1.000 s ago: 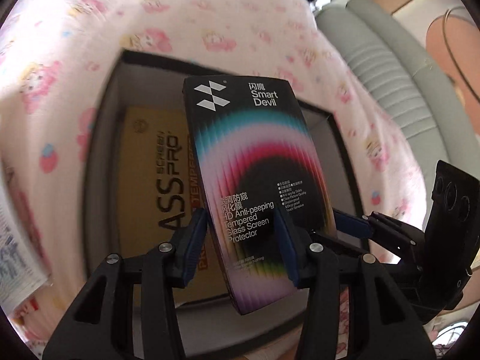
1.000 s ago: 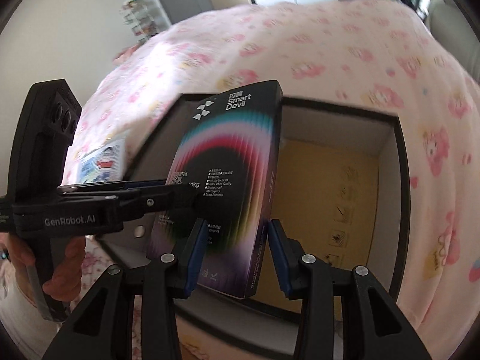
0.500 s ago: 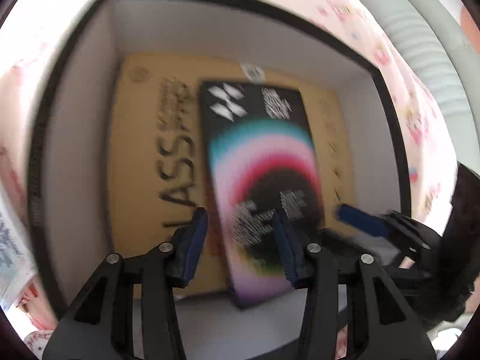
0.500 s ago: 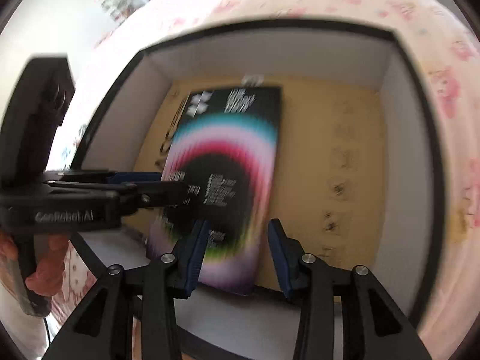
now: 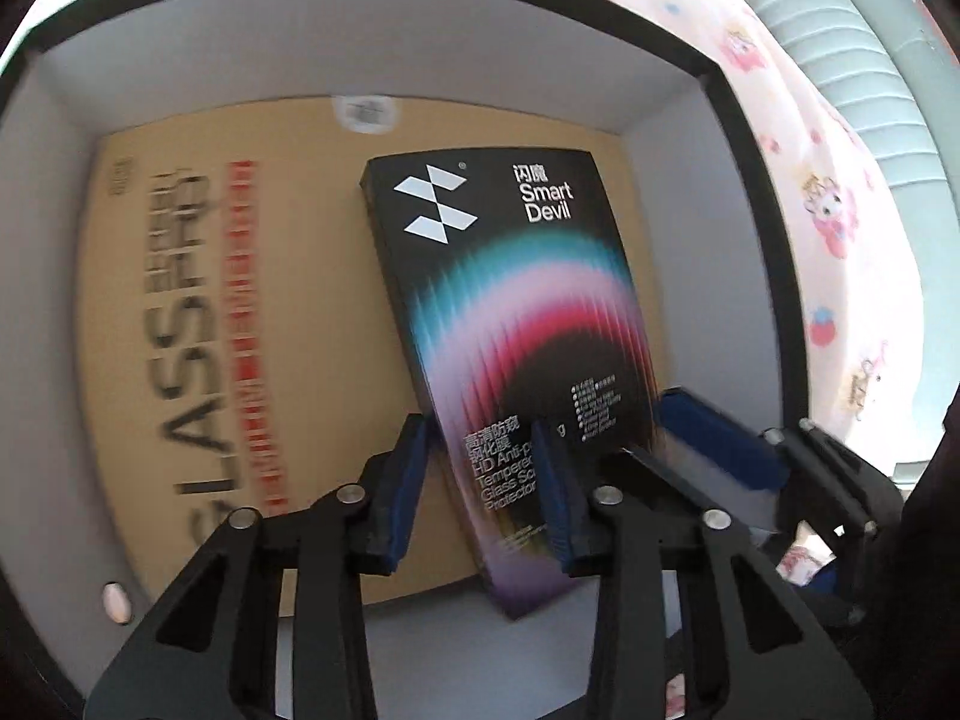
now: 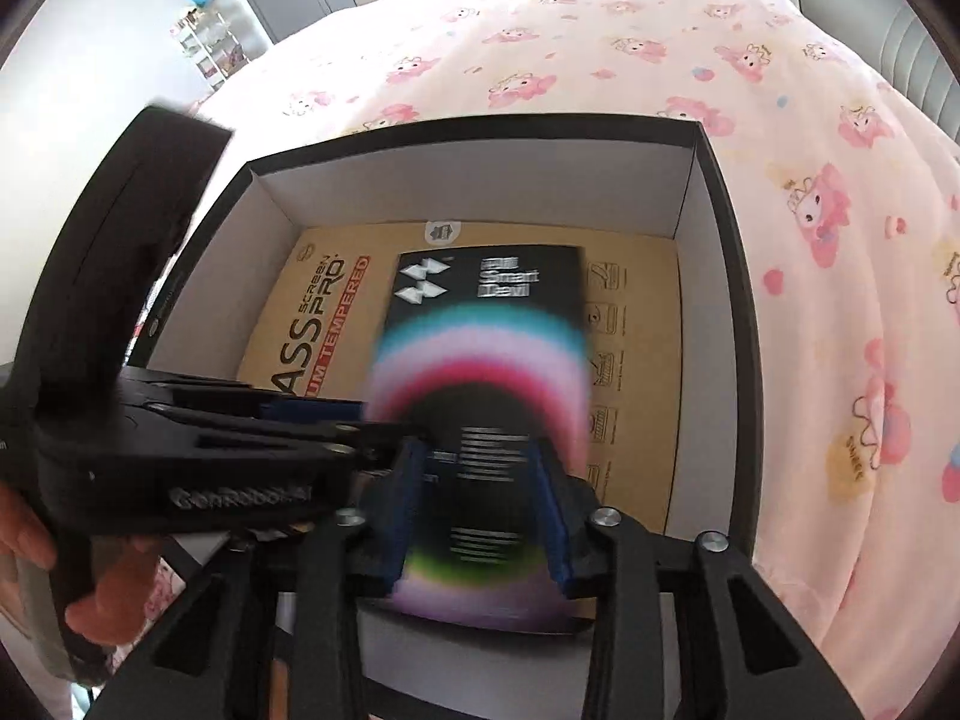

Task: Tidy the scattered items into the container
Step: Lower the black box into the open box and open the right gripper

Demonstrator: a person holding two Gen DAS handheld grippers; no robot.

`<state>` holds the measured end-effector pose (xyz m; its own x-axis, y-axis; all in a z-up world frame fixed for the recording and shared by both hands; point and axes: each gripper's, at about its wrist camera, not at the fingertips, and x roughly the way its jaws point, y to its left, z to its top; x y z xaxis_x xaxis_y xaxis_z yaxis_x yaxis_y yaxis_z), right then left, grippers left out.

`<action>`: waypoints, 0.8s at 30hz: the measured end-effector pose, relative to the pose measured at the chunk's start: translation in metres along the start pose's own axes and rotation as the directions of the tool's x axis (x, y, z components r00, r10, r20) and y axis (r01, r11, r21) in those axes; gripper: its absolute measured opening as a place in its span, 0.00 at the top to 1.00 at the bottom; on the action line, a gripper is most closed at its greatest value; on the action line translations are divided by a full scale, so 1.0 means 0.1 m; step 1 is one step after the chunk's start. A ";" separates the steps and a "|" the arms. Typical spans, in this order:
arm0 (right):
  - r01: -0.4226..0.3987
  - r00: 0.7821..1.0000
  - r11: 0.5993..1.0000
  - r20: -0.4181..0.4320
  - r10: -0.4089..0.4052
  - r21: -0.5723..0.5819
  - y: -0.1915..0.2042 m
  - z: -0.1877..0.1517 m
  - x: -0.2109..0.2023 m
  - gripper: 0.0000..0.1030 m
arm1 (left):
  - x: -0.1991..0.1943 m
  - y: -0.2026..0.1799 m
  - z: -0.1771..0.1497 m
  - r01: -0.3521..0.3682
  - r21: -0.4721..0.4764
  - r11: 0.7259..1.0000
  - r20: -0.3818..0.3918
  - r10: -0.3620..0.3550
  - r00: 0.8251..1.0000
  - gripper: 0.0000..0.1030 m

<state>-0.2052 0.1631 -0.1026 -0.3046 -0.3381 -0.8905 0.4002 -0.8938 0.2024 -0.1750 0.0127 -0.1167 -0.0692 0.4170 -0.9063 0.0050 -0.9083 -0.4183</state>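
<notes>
Lying slantwise, the black pack [image 5: 510, 324] leaves the box [image 5: 672, 102] walls clear.

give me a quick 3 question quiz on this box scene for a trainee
1. True or false: the black box lies on the bedspread, outside the container.
2. What lies in the container under the black box? A) a tan box printed with "GLASS" B) a folded towel C) a stack of plates
3. Which brand name is printed in white on the black box?

Key: 1 false, it is inside the container's walls. 2 A. 3 Smart Devil.
</notes>
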 end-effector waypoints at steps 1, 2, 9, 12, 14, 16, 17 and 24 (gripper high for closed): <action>0.012 1.000 1.000 0.003 -0.012 -0.006 0.01 0.00 0.01 0.77 | -0.01 0.01 0.00 0.017 -0.012 1.000 0.000 -0.017 1.000 0.71; 0.004 1.000 1.000 0.001 -0.004 -0.009 0.00 -0.01 0.00 0.77 | -0.06 0.07 0.00 0.049 -0.041 0.998 0.014 -0.049 0.999 0.71; 0.025 0.998 0.999 -0.050 -0.026 -0.039 0.08 -0.06 0.10 0.77 | -0.22 0.27 0.00 0.012 -0.122 0.992 0.057 -0.005 0.998 0.71; 0.048 0.997 0.998 -0.057 -0.051 -0.049 0.08 -0.08 0.11 0.77 | -0.16 0.18 -0.01 0.050 -0.094 0.994 0.020 -0.049 0.999 0.70; 0.067 0.996 0.996 -0.061 -0.070 -0.059 0.09 -0.11 0.11 0.76 | -0.12 0.15 0.00 0.068 -0.088 0.994 0.006 -0.067 0.998 0.69; 0.078 0.995 0.995 -0.064 -0.082 -0.062 0.08 -0.13 0.11 0.76 | -0.10 0.12 0.01 0.100 -0.080 0.992 -0.007 -0.101 0.995 0.69; 0.086 0.994 0.994 -0.065 -0.090 -0.064 0.08 -0.14 0.11 0.76 | -0.09 0.10 0.01 0.109 -0.074 0.991 -0.012 -0.111 0.994 0.69; 0.099 0.993 0.993 -0.057 -0.103 -0.060 0.03 -0.21 0.02 0.75 | -0.21 0.14 -0.12 0.163 -0.049 0.985 -0.003 -0.163 0.987 0.62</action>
<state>-0.1866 0.1659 -0.1122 -0.2943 -0.2273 -0.9283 0.4193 -0.9035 0.0883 -0.1619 -0.0082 -0.1046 -0.0660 0.5597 -0.8260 0.0425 -0.8255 -0.5628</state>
